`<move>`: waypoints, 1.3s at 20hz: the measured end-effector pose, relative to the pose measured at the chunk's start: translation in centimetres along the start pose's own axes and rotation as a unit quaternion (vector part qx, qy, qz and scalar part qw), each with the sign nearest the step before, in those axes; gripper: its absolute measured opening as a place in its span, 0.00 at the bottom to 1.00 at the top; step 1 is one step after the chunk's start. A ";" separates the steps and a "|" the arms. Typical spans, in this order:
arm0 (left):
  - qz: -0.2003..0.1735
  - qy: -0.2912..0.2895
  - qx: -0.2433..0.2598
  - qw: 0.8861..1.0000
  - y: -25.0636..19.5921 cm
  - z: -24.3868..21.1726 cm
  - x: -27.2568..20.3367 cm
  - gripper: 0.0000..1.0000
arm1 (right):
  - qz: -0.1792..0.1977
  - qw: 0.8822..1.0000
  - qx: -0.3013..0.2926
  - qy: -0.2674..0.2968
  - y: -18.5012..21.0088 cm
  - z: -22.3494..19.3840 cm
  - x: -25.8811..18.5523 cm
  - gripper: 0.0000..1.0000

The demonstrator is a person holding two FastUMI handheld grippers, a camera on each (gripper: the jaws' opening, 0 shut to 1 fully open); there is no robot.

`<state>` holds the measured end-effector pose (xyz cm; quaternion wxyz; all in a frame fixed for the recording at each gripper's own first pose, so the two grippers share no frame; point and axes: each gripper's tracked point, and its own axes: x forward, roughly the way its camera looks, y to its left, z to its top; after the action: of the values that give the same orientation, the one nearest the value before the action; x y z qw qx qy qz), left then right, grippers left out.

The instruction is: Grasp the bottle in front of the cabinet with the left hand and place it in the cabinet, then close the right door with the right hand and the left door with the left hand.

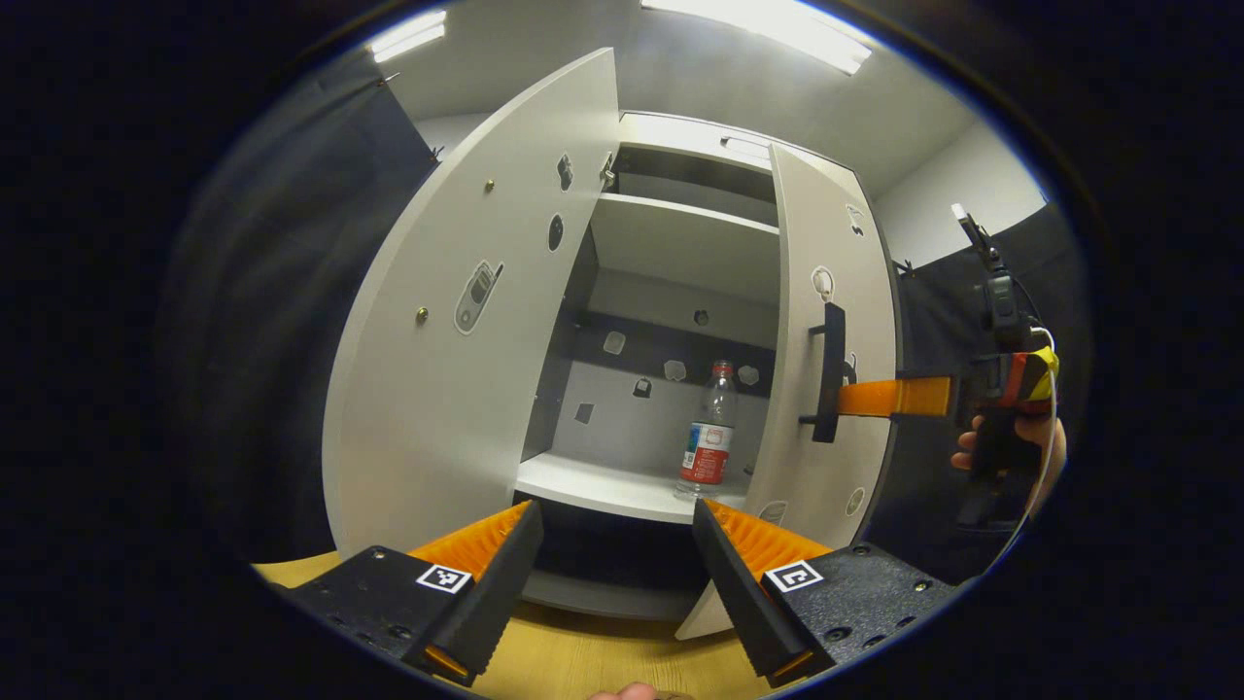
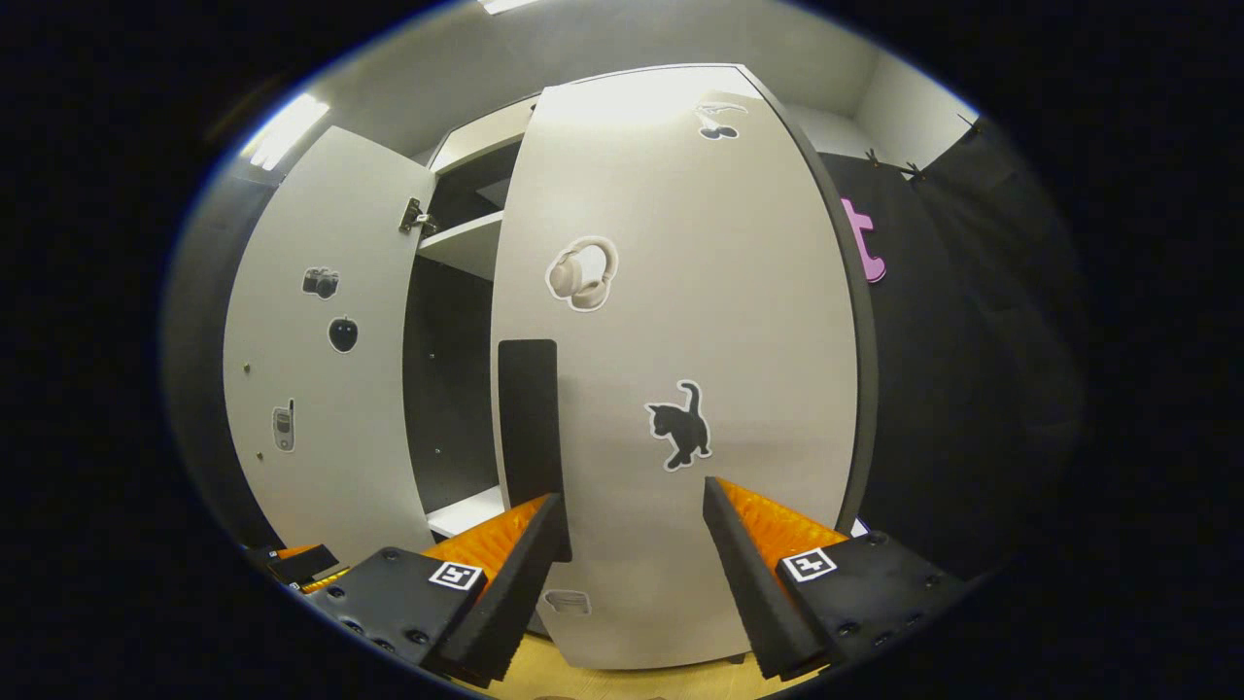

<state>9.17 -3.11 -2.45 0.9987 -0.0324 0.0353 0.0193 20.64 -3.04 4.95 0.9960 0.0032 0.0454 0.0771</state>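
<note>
Now right gripper [image 2: 632, 515] level against right door [image 2: 680, 321], jaws apart

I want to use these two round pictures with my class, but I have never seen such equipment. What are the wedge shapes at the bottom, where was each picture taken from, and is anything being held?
There is no robot here: a person holds a hand-held gripper in each hand, and a wide-angle camera rides on each one. The wedges at the bottom are that gripper's own two fingers.

The left gripper view looks past the left gripper, open and holding nothing, into a cabinet. A bottle stands upright on its shelf. The left door is wide open. Farther off, a hand brings the other gripper up to the right door, by its dark handle.

The right gripper view looks at the front of that door from close by. The right gripper is open, gripping nothing.
</note>
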 end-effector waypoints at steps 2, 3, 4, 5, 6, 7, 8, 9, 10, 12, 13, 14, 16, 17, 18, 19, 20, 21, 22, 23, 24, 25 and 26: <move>0.000 -0.002 0.001 1.000 -0.1 0.4 0.0 0.95 | 0.002 1.000 0.003 0.003 0.1 0.0 0.2 0.96; 0.000 -0.004 0.003 1.000 -0.2 0.7 -0.1 0.94 | 0.001 1.000 0.007 0.002 0.1 -0.1 0.4 0.96; 0.001 -0.006 0.006 1.000 -0.2 1.0 -0.2 0.95 | 0.001 1.000 0.011 0.003 0.2 -0.2 0.6 0.96; 0.002 -0.009 0.009 1.000 -0.1 1.2 -0.3 0.95 | 0.002 1.000 0.014 0.002 0.1 -0.2 0.6 0.96; 0.002 -0.010 0.010 1.000 -0.3 1.3 -0.5 0.95 | 0.008 1.000 0.016 0.004 0.3 -0.3 0.7 0.95; 0.003 -0.009 0.010 1.000 -0.4 1.3 -0.8 0.95 | 0.012 1.000 0.018 0.008 0.5 -0.5 0.6 0.96; 0.006 -0.008 0.009 1.000 -0.4 1.4 -1.1 0.94 | 0.013 1.000 0.019 0.010 0.6 -0.6 0.5 0.96; 0.011 -0.009 0.008 1.000 -0.2 1.8 -1.4 0.95 | 0.012 1.000 0.018 0.009 0.5 -0.5 0.5 0.96; 0.018 -0.012 0.004 1.000 0.1 2.2 -1.8 0.95 | 0.011 1.000 0.016 0.006 0.4 -0.6 0.2 0.96; 0.038 -0.020 -0.001 0.999 1.0 3.5 -2.9 0.94 | 0.015 1.000 0.013 0.006 0.3 -1.0 -0.7 0.96; 0.050 -0.027 -0.003 0.998 1.7 4.3 -3.5 0.94 | 0.019 1.000 0.013 0.003 0.3 -1.1 -1.6 0.96; 0.065 -0.035 -0.002 0.997 2.6 5.1 -4.1 0.94 | 0.022 1.000 0.012 -0.001 0.2 -1.2 -2.4 0.96; 0.104 -0.045 0.005 0.994 4.9 6.3 -5.5 0.95 | 0.027 1.000 0.002 -0.008 -0.2 -1.4 -4.2 0.96; 0.124 -0.046 0.010 0.991 6.0 6.9 -6.3 0.94 | 0.027 1.000 -0.005 -0.012 -0.4 -1.5 -5.0 0.96; 0.141 -0.048 0.017 0.989 7.1 7.5 -7.0 0.95 | 0.029 0.999 -0.010 -0.015 -0.5 -1.6 -5.7 0.96; 0.159 -0.051 0.028 0.986 8.4 8.1 -7.8 0.95 | 0.032 0.999 -0.015 -0.019 -0.5 -1.6 -6.6 0.96; 0.181 -0.053 0.042 0.981 9.9 8.7 -8.6 0.95 | 0.031 0.999 -0.017 -0.022 -0.7 -1.6 -7.4 0.96; 0.205 -0.054 0.058 0.976 11.6 9.5 -9.4 0.94 | 0.029 0.999 -0.019 -0.025 -1.2 -1.8 -8.2 0.96; 0.227 -0.058 0.072 0.970 13.1 10.6 -10.2 0.94 | 0.026 0.999 -0.019 -0.027 -1.5 -1.9 -8.9 0.96; 0.246 -0.062 0.082 0.964 14.6 11.9 -10.7 0.95 | 0.026 0.999 -0.017 -0.028 -1.7 -2.0 -9.6 0.96; 0.264 -0.063 0.090 0.958 16.2 12.9 -10.9 0.94 | 0.027 0.999 -0.013 -0.028 -1.9 -2.1 -10.2 0.96; 0.279 -0.065 0.098 0.953 17.6 13.9 -10.9 0.95 | 0.028 0.999 -0.008 -0.029 -2.0 -2.3 -10.9 0.96; 0.291 -0.065 0.105 0.949 18.9 15.0 -10.7 0.94 | 0.030 0.999 -0.004 -0.028 -2.1 -2.5 -11.4 0.96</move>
<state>-1.23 16.33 12.01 0.9475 0.0854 -0.0201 0.3075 9.48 -6.89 3.43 0.9941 0.0033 0.0168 0.1071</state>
